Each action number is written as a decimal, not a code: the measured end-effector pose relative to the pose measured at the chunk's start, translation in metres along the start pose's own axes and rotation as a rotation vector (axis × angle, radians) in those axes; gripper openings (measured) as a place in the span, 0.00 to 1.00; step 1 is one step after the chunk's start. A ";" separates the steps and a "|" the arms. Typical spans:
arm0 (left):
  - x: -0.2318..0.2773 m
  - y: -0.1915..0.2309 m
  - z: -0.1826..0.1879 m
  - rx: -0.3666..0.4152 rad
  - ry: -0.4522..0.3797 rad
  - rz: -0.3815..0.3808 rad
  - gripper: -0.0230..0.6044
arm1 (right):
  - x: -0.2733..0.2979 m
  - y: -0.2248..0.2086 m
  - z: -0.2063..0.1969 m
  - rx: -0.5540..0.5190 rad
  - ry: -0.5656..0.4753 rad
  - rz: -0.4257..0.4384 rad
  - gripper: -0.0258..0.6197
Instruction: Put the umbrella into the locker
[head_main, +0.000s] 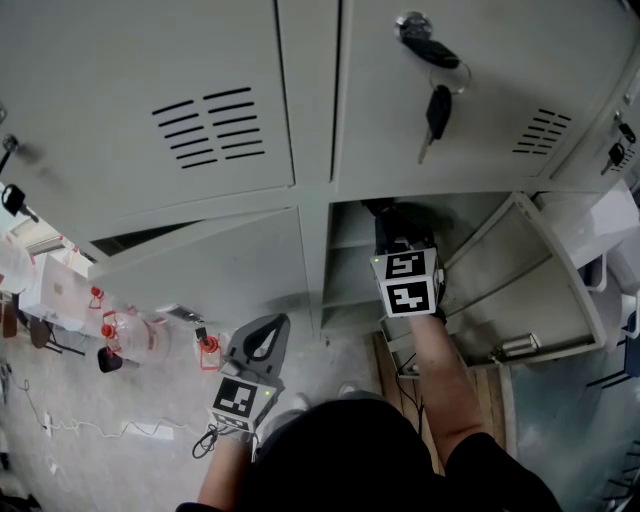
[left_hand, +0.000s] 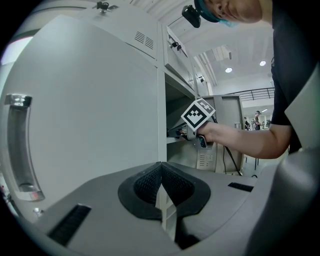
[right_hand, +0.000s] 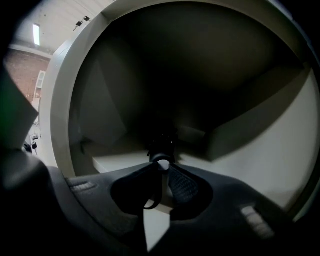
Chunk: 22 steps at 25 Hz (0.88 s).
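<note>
Umbrella (right_hand: 161, 146) end pinched in right tool (right_hand: 161, 169), w/in locker (right_hand: 60, 100), left tool (left_hand: 161, 181) clenched, nothing btwn jaws

Open locker compartment (head_main: 348, 238) roomy inside, swung-out door (head_main: 535, 295) at right, neighbouring door (head_main: 220, 275) left, keys (head_main: 437, 108) dangling above

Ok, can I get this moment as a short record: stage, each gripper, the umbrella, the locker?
stage: umbrella inside the open locker, not yet released
right gripper: shut on the near end of the umbrella, reaching into the locker
left gripper: shut, empty, held low in front of a closed door
umbrella: dark, pointing into the compartment; whether it rests on the shelf cannot be told
locker door: swung open to the right
keys: hanging from the closed door above
</note>
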<state>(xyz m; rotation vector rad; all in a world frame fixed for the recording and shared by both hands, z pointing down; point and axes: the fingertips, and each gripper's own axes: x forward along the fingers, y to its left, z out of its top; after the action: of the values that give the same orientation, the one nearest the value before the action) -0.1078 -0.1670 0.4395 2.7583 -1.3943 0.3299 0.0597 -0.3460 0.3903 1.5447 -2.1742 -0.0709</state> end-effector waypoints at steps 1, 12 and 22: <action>-0.001 0.000 0.000 -0.001 -0.001 -0.001 0.05 | 0.000 -0.001 -0.001 -0.005 0.009 -0.002 0.14; -0.011 -0.007 0.003 -0.061 0.002 -0.006 0.05 | -0.018 0.001 -0.006 0.091 -0.059 -0.002 0.14; -0.002 -0.028 -0.006 -0.009 0.001 -0.097 0.05 | -0.071 0.012 -0.036 0.147 -0.065 0.007 0.14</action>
<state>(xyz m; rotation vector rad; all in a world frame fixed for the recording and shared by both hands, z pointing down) -0.0877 -0.1474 0.4469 2.8061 -1.2530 0.3199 0.0812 -0.2696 0.4016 1.6358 -2.2797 0.0425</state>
